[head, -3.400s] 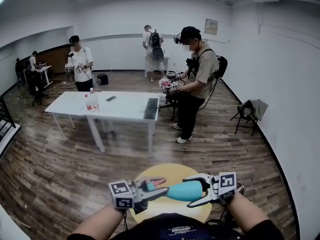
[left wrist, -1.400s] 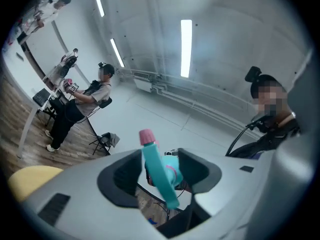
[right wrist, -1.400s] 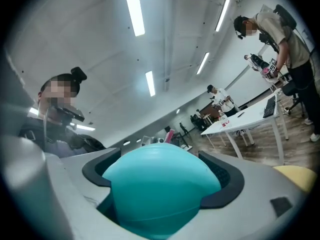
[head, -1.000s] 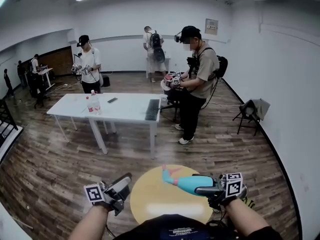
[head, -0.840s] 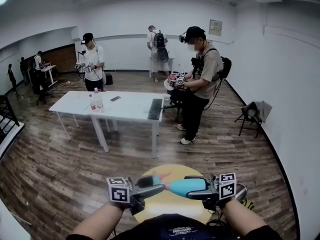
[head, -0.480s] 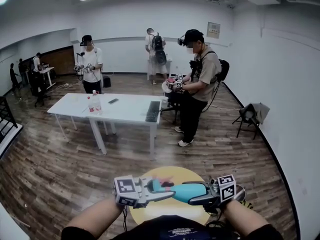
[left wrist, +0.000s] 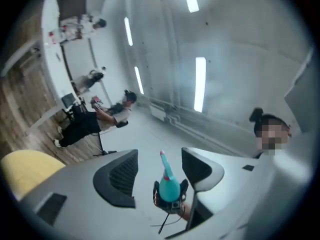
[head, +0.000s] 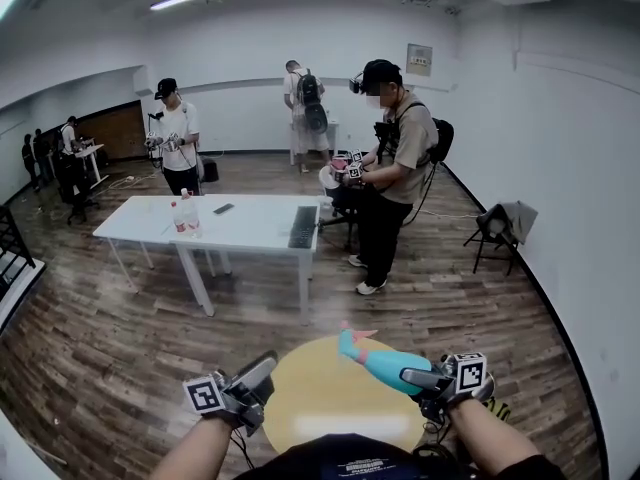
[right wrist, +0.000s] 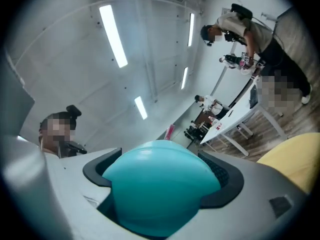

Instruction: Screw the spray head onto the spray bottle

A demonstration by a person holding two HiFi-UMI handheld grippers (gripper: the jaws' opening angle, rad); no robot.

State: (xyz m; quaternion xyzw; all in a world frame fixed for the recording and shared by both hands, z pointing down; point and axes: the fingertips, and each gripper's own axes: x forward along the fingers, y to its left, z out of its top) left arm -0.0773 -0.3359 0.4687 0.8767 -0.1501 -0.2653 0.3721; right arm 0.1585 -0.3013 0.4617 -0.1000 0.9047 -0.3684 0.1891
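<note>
Over the yellow table's [head: 300,413] right edge, the right gripper [head: 416,376] clamps the teal spray bottle [head: 388,366], spray head [head: 351,339] on its neck; off the left edge, the left gripper's [head: 260,368] jaws, just opened, stand empty, plain only in its own view.

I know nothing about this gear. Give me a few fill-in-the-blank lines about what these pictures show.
The right gripper is shut on a ____ spray bottle. The bottle's spray head has a ____ tip. Close by the bottle stands a round ____ table.
Missing words: teal; pink; yellow.
</note>
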